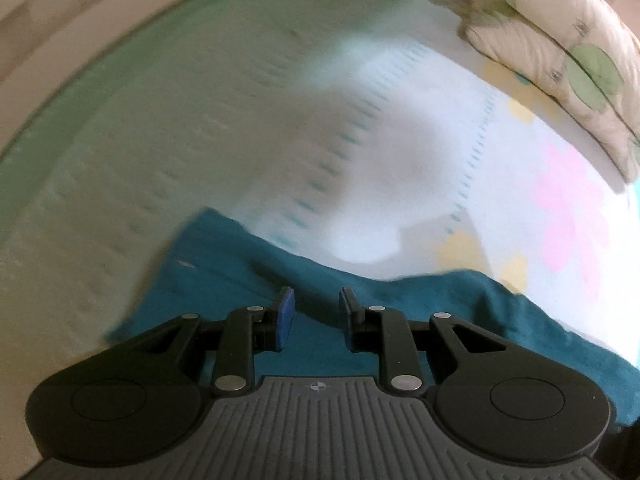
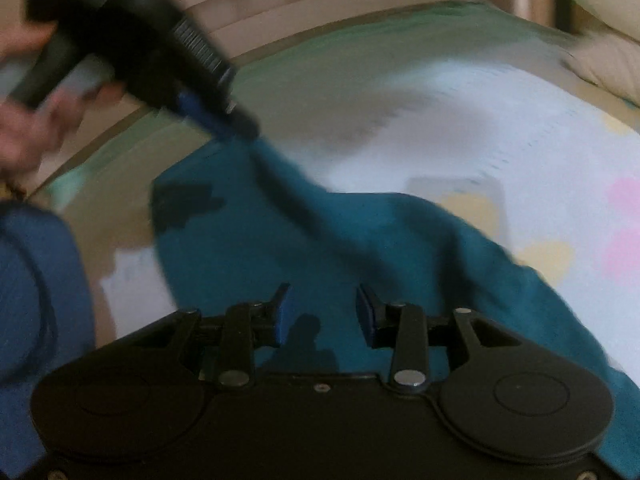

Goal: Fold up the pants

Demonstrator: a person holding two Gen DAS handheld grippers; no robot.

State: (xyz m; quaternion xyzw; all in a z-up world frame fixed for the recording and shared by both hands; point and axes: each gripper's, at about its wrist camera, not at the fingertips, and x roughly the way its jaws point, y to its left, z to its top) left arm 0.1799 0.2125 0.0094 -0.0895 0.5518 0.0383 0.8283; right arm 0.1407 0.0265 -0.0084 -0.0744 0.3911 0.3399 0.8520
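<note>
Left wrist view: left gripper (image 1: 316, 312) at lower centre, black fingers with blue pads set a narrow gap apart, teal cloth filling the space between and beneath them. Teal pants (image 1: 400, 312) spread across the lower part of the frame, one blurred edge running from lower left up to centre, another sloping down to the right. Beyond, a pale green and white bed sheet (image 1: 200, 140) with dashed lines and faint pink and yellow flowers at right. Cream pillow (image 1: 560, 60) with green spots at upper right. Right wrist view: right gripper (image 2: 322, 312) at lower centre, jaws released and standing apart, nothing pinched, only its own shadow on the teal cloth below. Pants filling the middle of the frame, a raised ridge of fabric climbing to upper left and ending at the tips of the left gripper, which appears clenched on that fold, though heavy blur softens the contact. A hand (image 2: 28, 132) wrapped around that gripper's handle at far left. Blue clothing (image 2: 32, 280) at the left edge. Wooden slats (image 2: 320, 0) across the top.
</note>
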